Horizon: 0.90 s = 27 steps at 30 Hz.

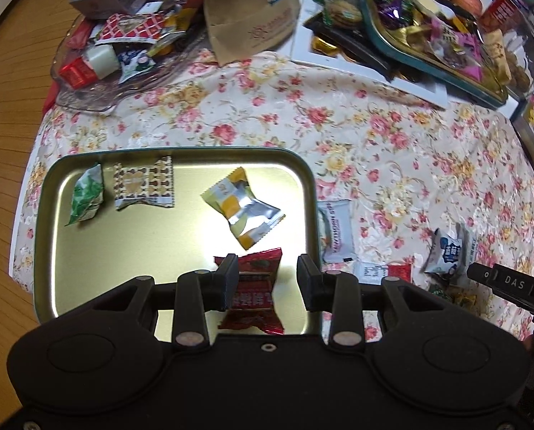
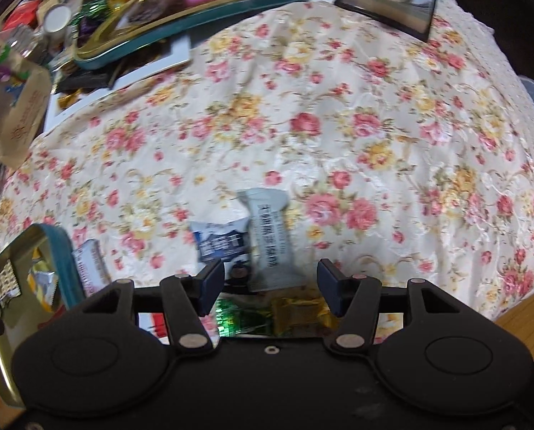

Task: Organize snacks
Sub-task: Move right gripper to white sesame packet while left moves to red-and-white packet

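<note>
left gripper (image 1: 268,272): your fingers apart, red packet (image 1: 254,295) loose between them on the tray (image 1: 308,193)
right gripper (image 2: 270,279): your fingers apart, grey packet (image 2: 268,240) just ahead on the desk (image 2: 374,143)

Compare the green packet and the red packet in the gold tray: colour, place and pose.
The green packet is green and white; the red packet is red with white lettering. The green packet lies in the tray's far left corner; the red packet lies near the right side, at the near edge. The green packet lies clear of the left gripper; the red packet sits below its open jaws. Both are sealed wrappers lying flat.
</note>
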{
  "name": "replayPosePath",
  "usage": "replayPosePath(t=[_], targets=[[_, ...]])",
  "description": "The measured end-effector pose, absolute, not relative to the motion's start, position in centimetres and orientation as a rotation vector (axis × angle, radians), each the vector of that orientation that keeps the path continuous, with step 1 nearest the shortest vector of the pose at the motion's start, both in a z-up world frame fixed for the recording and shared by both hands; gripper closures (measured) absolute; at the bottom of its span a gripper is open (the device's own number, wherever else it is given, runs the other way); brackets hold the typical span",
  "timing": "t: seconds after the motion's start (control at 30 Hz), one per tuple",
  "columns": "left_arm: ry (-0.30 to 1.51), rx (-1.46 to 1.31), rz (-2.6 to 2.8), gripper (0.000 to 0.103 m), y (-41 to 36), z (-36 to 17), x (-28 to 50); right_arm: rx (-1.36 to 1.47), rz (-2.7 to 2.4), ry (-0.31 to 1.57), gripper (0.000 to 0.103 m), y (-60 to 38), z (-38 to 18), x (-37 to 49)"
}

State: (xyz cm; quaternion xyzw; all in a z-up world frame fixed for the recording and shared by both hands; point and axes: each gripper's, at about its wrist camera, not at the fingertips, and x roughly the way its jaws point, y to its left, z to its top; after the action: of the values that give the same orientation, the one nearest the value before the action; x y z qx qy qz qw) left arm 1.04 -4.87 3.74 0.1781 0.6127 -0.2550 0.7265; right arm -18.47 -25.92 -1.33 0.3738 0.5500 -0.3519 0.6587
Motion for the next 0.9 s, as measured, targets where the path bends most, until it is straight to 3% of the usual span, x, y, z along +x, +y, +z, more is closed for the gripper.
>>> replayPosePath(t=[0.67, 0.9], targets=[[1.437, 0.583, -0.772, 0.059, -11.4, 0.0, -5.7, 0.942, -0.848, 1.221, 0.044, -28.2, -1.7, -22.9], [1.288, 0.816, -0.857, 0.059, -12.0, -1.7, -9.0, 0.999, -0.830, 1.218, 0.044, -28.4, -1.6, -24.1]])
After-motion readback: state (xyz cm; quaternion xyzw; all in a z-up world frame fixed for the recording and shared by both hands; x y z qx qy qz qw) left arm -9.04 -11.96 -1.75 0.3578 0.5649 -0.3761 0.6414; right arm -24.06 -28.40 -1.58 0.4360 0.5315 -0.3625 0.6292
